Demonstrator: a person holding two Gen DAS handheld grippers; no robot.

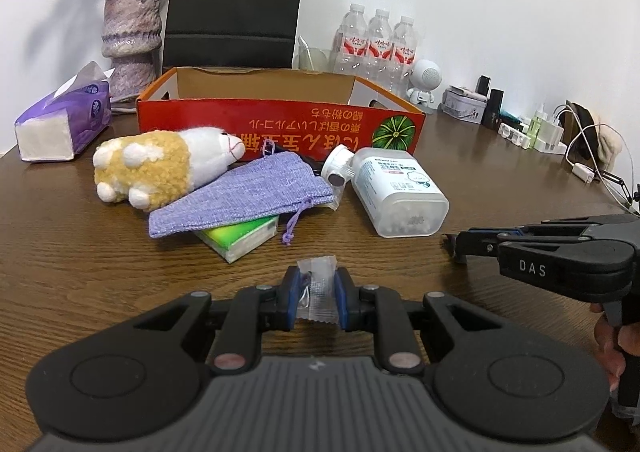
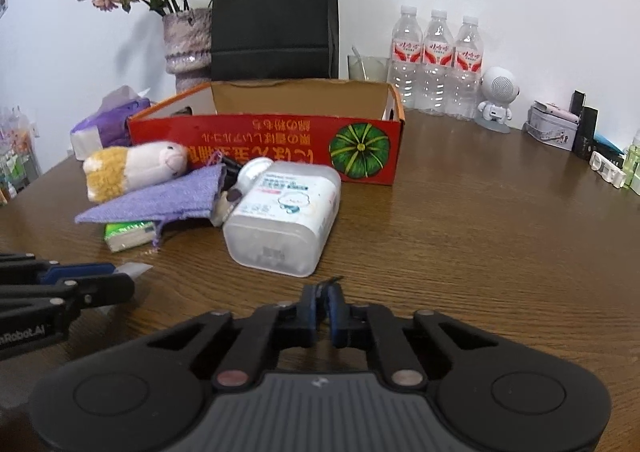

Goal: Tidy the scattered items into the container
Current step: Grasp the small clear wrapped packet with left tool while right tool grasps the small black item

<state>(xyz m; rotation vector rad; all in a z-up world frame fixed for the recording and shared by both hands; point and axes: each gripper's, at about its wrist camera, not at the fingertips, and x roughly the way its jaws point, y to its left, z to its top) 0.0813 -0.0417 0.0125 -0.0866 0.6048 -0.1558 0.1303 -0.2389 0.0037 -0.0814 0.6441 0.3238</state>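
My left gripper (image 1: 316, 280) is shut on a small clear plastic sachet (image 1: 318, 292), held low over the wooden table. At the right, my right gripper (image 1: 454, 244) is shut, and a thin dark sliver (image 2: 330, 281) sticks out between its tips. Beyond them lies a pile: a plush toy (image 1: 160, 168), a purple drawstring pouch (image 1: 240, 192) over a green packet (image 1: 240, 238), and a white plastic bottle (image 1: 400, 192) on its side. Behind the pile stands the open red cardboard box (image 1: 280, 120); what is inside it is hidden.
A purple tissue pack (image 1: 64, 120) sits at the left, with a vase (image 1: 130, 36) of dried flowers and a black paper bag (image 1: 236, 4) behind the box. Three water bottles (image 1: 376, 44), a white robot figure (image 1: 424, 80), small boxes and cables (image 1: 580, 156) line the right rear.
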